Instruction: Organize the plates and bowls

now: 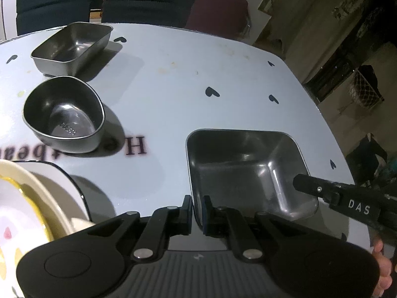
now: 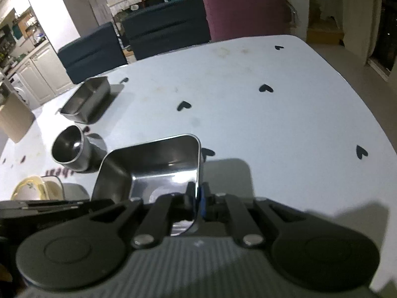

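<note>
A square steel bowl [image 1: 248,171] is held between both grippers just above the white table [image 1: 198,74]. My left gripper [image 1: 197,213] is shut on its near left wall. My right gripper [image 2: 197,201] is shut on its right wall [image 2: 196,164], and its finger shows in the left wrist view [image 1: 307,185]. A heart-shaped steel bowl [image 1: 64,116] and a rectangular steel tray [image 1: 74,47] stand at the left. A stack of cream plates and bowls [image 1: 27,198] sits at the near left; it also shows in the right wrist view [image 2: 37,188].
Dark blue chairs [image 1: 62,2] and a maroon chair [image 1: 220,7] stand at the table's far side. The table's right edge [image 1: 322,114] drops to the floor. Black heart prints [image 1: 212,92] dot the tabletop.
</note>
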### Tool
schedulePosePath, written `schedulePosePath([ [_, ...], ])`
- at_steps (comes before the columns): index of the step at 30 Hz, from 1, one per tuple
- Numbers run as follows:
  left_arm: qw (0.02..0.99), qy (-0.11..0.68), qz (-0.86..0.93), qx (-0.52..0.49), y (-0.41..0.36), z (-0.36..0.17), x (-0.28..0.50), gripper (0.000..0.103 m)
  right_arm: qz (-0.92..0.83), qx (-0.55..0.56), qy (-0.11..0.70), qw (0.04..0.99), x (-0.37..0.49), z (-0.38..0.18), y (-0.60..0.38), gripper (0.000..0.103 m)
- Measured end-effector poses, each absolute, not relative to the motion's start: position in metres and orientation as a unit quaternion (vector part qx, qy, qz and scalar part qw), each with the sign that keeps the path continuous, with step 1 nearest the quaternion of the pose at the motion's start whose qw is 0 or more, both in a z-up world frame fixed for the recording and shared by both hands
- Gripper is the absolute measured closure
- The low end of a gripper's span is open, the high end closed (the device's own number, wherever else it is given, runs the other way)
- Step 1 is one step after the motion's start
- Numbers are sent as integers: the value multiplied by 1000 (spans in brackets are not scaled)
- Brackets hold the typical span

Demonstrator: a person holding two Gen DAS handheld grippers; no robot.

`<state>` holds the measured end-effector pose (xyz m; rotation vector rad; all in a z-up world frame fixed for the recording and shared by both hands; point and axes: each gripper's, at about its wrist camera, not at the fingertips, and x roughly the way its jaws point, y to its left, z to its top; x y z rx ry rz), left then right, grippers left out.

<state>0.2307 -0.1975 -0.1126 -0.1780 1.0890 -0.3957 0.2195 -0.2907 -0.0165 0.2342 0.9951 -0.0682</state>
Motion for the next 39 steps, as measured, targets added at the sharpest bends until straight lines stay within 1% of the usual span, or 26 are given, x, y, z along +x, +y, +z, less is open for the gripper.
schedulePosePath([
  [18, 836, 512, -195, -37, -202, -123, 234, 93, -53, 110, 475, 871, 231, -30, -288, 99],
  [29, 833, 514, -199, -40, -200, -119, 232, 89, -58, 112, 494, 860, 237, -45, -292, 99],
  [39, 833, 515, -201, -35, -202, -119, 231, 88, -53, 116, 491, 862, 234, -45, -295, 98],
])
